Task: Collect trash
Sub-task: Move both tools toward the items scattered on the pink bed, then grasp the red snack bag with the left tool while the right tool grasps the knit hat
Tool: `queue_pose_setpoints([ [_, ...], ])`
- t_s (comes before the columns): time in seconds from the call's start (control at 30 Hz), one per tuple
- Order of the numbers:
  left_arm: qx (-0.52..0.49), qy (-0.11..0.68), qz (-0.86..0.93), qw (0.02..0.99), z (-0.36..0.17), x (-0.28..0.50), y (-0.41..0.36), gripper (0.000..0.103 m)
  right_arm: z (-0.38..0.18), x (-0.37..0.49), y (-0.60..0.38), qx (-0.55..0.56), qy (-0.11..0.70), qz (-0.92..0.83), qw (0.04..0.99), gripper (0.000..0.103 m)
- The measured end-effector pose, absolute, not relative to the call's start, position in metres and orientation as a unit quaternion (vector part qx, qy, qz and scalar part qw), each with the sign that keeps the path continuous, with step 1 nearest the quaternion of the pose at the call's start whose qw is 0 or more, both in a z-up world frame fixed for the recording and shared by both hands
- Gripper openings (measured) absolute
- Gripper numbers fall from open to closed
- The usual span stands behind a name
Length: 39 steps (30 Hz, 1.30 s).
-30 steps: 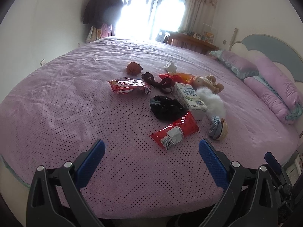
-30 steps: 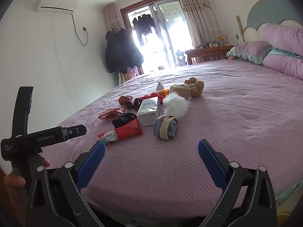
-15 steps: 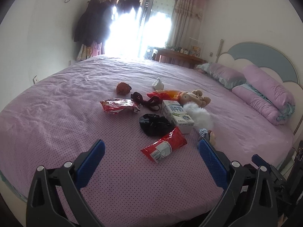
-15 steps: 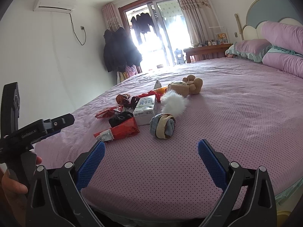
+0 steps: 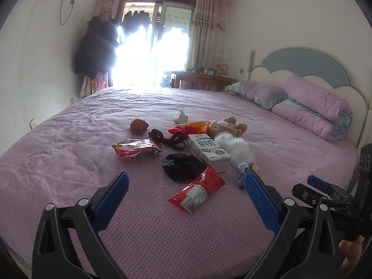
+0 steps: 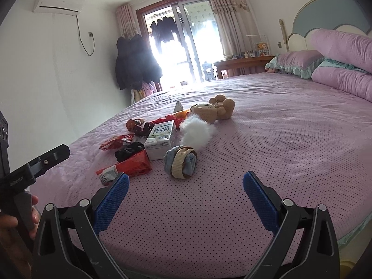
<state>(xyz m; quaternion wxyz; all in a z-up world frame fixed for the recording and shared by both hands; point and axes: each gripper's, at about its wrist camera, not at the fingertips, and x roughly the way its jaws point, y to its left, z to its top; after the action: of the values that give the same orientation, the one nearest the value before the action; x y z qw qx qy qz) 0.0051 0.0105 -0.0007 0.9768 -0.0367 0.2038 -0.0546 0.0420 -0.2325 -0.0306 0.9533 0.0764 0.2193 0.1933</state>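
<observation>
A heap of litter and toys lies on the purple bed (image 5: 69, 162). A red snack wrapper (image 5: 197, 191) lies nearest my left gripper (image 5: 184, 181), which is open and empty just above the sheet. Behind it are a black wad (image 5: 182, 166), a white milk carton (image 5: 208, 151), a second red wrapper (image 5: 137, 150) and a crumpled white tissue (image 5: 180, 116). My right gripper (image 6: 184, 181) is open and empty, close in front of a rolled sock (image 6: 181, 164). The wrapper (image 6: 130, 165) and the carton (image 6: 160, 139) also show in the right wrist view.
A teddy bear (image 6: 215, 110), a white fluffy pompom (image 6: 197, 132), dark hair ties (image 5: 167, 138) and a brown round thing (image 5: 138, 125) lie among the litter. Pillows (image 5: 311, 109) and the headboard (image 5: 302, 60) stand at the right. A wall with hanging coats (image 6: 134, 62) is at the left.
The left wrist view has tilted up and drawn slightly closer to the red wrapper. The right gripper has edged nearer the sock. Both stay open and empty.
</observation>
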Motion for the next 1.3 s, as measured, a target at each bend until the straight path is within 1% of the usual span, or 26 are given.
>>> queue_pose_setpoints([
  [0.07,-0.033,0.209,-0.054,0.976,-0.002,0.009,0.007,0.099,-0.029,0.046,-0.230,0.077,0.223,0.199,0.951,0.095],
  [0.3,-0.080,0.260,-0.046,0.961,-0.012,0.034,0.015,0.099,-0.025,0.055,-0.224,0.085,0.230,0.214,0.946,0.095],
  [0.47,-0.066,0.259,-0.015,0.963,-0.014,0.038,0.018,0.099,-0.023,0.056,-0.220,0.075,0.231,0.216,0.946,0.095],
  [0.87,-0.069,0.266,-0.002,0.961,-0.015,0.045,0.031,0.099,-0.022,0.066,-0.204,0.075,0.234,0.227,0.942,0.095],
  [1.3,-0.073,0.282,-0.014,0.957,-0.025,0.053,0.034,0.099,-0.035,0.102,-0.193,0.050,0.258,0.199,0.944,0.095],
])
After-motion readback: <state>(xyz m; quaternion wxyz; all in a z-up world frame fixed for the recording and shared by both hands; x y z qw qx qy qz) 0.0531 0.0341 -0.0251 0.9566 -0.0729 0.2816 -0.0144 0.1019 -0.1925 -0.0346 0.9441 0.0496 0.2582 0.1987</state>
